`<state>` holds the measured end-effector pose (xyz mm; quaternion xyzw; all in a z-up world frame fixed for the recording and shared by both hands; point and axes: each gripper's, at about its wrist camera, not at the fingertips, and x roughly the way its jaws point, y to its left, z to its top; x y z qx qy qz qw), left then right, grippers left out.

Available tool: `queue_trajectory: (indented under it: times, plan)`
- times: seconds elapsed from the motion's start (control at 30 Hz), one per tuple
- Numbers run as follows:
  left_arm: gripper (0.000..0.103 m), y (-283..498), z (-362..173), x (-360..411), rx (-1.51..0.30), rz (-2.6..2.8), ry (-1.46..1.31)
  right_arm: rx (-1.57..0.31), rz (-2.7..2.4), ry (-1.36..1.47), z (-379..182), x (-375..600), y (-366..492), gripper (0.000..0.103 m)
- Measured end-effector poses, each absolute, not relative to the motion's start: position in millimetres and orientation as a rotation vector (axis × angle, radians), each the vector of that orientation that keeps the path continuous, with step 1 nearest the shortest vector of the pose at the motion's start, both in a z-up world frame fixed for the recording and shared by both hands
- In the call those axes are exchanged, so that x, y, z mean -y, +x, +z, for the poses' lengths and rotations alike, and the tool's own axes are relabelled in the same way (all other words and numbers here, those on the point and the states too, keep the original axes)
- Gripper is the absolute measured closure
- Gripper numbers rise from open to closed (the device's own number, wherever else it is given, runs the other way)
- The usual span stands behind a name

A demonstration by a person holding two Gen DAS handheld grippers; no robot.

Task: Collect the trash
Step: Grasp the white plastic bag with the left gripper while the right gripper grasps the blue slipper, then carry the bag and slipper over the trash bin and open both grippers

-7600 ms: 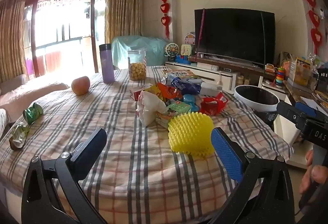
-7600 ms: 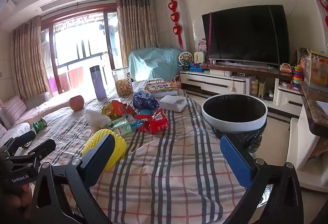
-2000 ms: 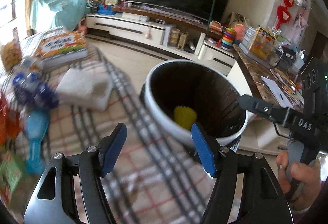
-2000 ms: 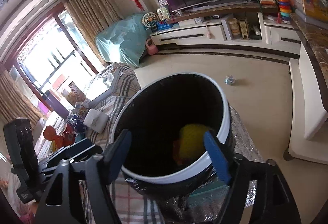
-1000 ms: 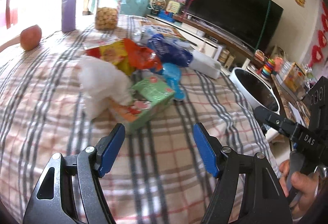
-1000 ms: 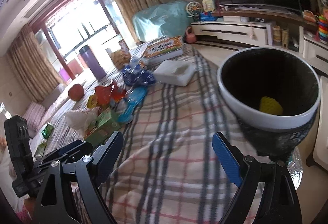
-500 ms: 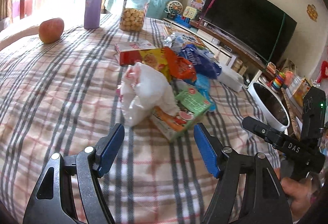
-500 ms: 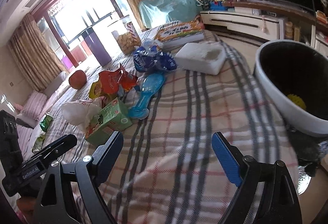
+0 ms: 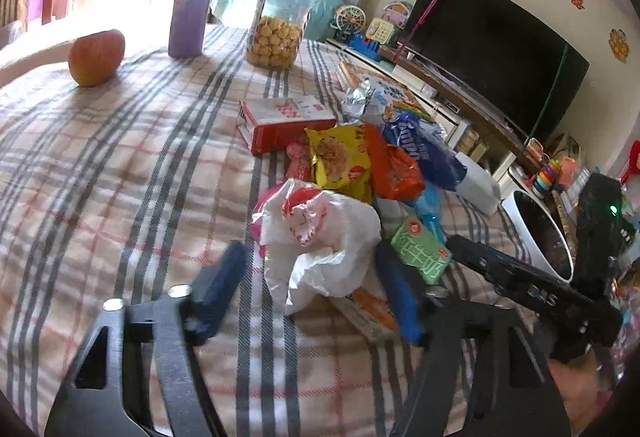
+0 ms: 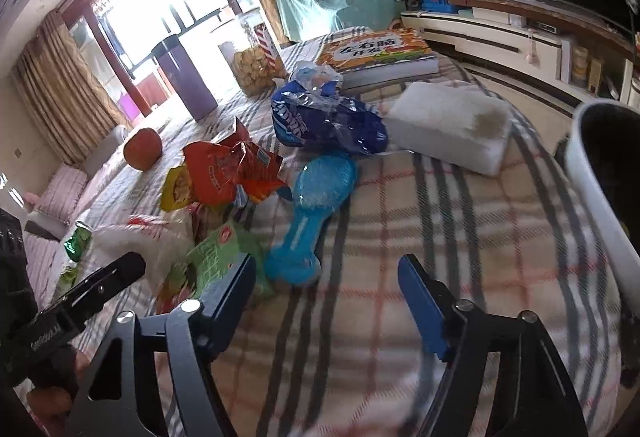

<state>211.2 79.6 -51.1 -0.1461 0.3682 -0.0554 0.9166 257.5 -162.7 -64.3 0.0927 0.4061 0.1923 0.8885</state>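
The crumpled white plastic bag (image 9: pixel 320 249) lies on the checked tablecloth (image 9: pixel 120 165) directly between the 2 fingers of the left gripper (image 9: pixel 310 293). Its jaws have just been closing and now stand at a middling gap with the bag bulging up between them; the blurred pads sit just beside its folds, and I cannot tell that they press on it. The bag is a rumpled heap with no clear long axis, its red-printed part turned upward.

The right gripper (image 10: pixel 326 297) hovers over bare cloth, jaws also just closing, fairly wide, nothing between them. Its left finger (image 10: pixel 228 301) is just beside the green carton (image 10: pixel 224 261), which lies flat and runs away from that finger toward the wrapper pile. The blue plastic paddle-shaped piece (image 10: pixel 312 213) lies ahead of the gap, long axis pointing away toward the blue snack bag (image 10: pixel 328 121). The white-rimmed trash bin (image 10: pixel 600 173) stands at the table's right edge.
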Motion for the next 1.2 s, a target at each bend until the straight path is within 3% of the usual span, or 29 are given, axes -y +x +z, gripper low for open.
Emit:
queue_trajectory:
  times: [0.13, 0.33, 0.73, 1.2]
  plan:
    - [0.07, 213.9, -53.8, -75.4, -0.752, -0.161, -0.312, -0.852, 0.369, 0.148, -70.2, 147.8, 276.2, 0.04]
    - [0.075, 211.4, -50.4, -56.9, -0.742, -0.197, -0.255, -0.867, 0.377, 0.097, -71.3, 139.2, 285.4, 0.082]
    - [0.078, 193.3, -29.4, -51.1, -0.703, -0.208, -0.246, -0.858, 0.425, 0.18, -65.2, 177.8, 254.1, 0.082]
    - [0.078, 188.6, -6.2, 23.0, -0.683, -0.349, -0.173, -0.795, 0.361, 0.259, -46.1, 247.2, 216.7, 0.082]
